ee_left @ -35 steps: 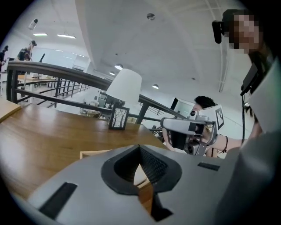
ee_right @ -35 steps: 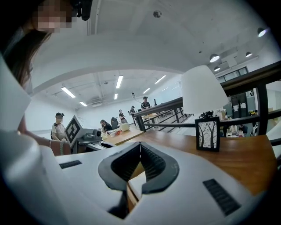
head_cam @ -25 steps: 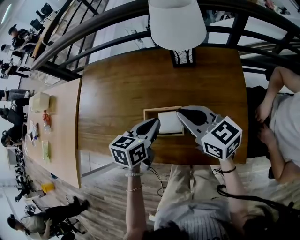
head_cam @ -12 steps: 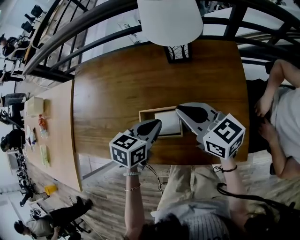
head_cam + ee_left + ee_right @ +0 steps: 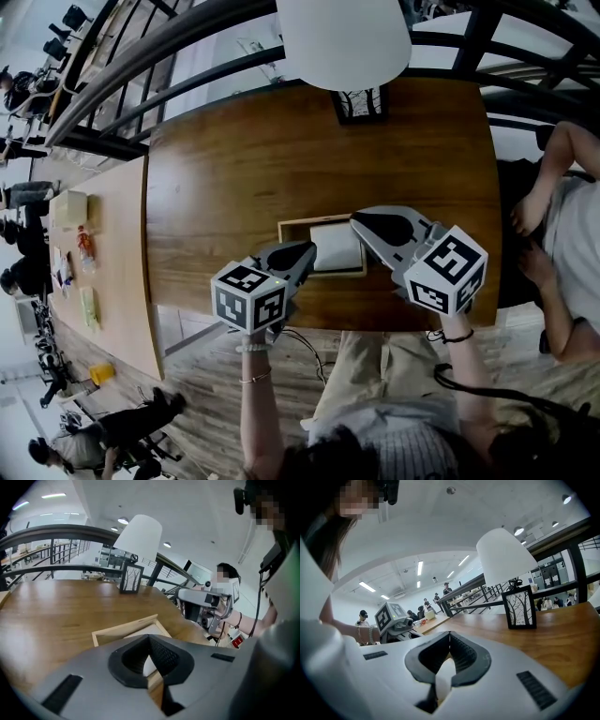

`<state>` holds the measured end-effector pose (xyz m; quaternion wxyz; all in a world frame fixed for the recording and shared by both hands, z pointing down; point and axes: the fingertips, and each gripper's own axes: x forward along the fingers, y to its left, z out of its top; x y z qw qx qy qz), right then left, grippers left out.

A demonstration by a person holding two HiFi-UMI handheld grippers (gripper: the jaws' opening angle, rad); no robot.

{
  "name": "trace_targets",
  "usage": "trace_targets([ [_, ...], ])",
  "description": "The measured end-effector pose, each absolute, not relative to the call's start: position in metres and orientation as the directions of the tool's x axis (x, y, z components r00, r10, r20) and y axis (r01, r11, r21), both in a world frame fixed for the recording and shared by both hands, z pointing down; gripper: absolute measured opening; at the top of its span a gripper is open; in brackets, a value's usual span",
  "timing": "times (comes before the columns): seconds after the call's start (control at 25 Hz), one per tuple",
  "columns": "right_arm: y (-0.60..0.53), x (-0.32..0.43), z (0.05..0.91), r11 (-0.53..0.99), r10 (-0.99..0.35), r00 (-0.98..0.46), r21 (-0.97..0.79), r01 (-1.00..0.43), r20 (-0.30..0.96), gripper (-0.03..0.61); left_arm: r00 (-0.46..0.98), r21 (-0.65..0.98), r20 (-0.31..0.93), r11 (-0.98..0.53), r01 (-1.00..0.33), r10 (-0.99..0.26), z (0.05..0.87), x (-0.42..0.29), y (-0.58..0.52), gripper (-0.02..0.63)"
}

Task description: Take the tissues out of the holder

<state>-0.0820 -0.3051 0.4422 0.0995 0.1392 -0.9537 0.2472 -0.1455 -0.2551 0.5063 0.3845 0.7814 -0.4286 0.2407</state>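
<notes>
A shallow wooden holder (image 5: 300,222) lies near the front edge of the dark wooden table, with a flat stack of white tissues (image 5: 333,246) in it. My right gripper (image 5: 355,221) has its tip at the stack's far right corner. In the right gripper view it (image 5: 450,633) is shut, with a white strip of tissue (image 5: 440,677) between the pads. My left gripper (image 5: 309,249) points at the holder's left side. In the left gripper view it (image 5: 150,637) is shut and holds nothing; the holder (image 5: 122,629) and tissues (image 5: 143,631) lie just beyond it.
A white lamp (image 5: 342,37) and a small framed picture (image 5: 357,103) stand at the table's far edge, in front of a black railing. A person (image 5: 562,244) sits at the table's right end. A lighter table (image 5: 103,262) adjoins on the left.
My left gripper has drawn back a little toward the near table edge. The right gripper has stayed at the tissue's corner.
</notes>
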Motion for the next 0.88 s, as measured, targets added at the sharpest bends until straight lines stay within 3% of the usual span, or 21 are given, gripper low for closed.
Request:
trace_targets([
  [0.16, -0.305, -0.084, 0.443, 0.834, -0.215, -0.944, -0.456, -0.311, 0.252, 0.012, 0.515, 0.43, 0.751, -0.285, -0.856, -0.413, 0.517, -0.143, -0.256, 0.008],
  [0.32, -0.306, -0.08, 0.441, 0.831, -0.215, -0.945, -0.463, -0.309, 0.245, 0.012, 0.494, 0.441, 0.734, -0.226, -0.869, -0.465, 0.515, -0.14, -0.266, 0.008],
  [0.56, -0.316, -0.07, 0.441, 0.816, -0.24, -0.942, -0.476, -0.327, 0.237, 0.012, 0.432, 0.277, 0.775, -0.367, -0.888, -0.461, 0.511, -0.146, -0.263, 0.008],
  [0.88, -0.311, -0.075, 0.427, 0.844, -0.229, -0.955, -0.45, -0.292, 0.19, 0.012, 0.462, 0.278, 0.5, -0.369, -0.887, -0.733, 0.448, -0.148, -0.271, 0.008],
])
